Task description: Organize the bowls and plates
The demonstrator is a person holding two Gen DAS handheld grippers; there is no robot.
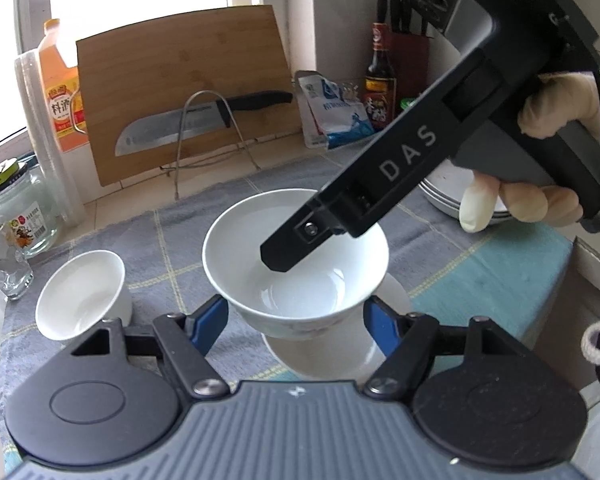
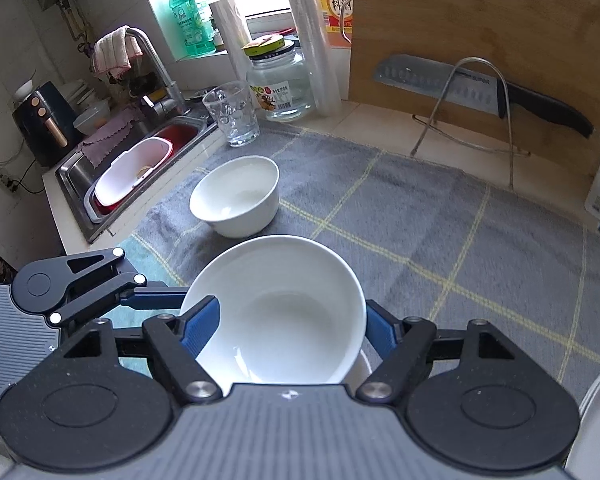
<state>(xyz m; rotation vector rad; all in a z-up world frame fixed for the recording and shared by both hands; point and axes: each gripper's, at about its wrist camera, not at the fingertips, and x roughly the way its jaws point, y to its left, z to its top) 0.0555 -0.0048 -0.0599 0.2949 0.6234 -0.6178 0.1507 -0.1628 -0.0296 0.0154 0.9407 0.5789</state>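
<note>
A large white bowl [image 1: 296, 264] [image 2: 284, 312] hangs tilted just above another white bowl [image 1: 320, 356] on the grey checked cloth [image 2: 440, 232]. My right gripper [image 2: 290, 324] is shut on the large bowl's rim, one finger [image 1: 288, 252] inside it. My left gripper [image 1: 296, 316] is open, its blue pads either side of the bowl's base without touching; it also shows in the right wrist view [image 2: 140, 300]. A smaller white bowl [image 1: 82, 294] [image 2: 236, 196] stands on the cloth to the left. Stacked white plates [image 1: 444, 196] lie behind the right hand.
A bamboo cutting board [image 1: 184, 92] with a cleaver [image 1: 196, 120] in a wire rack stands at the back. A glass jar [image 1: 20, 208], a drinking glass [image 2: 232, 114], bottles, a sauce bottle [image 1: 380, 76] and a pouch ring the cloth. The sink [image 2: 132, 168] lies left.
</note>
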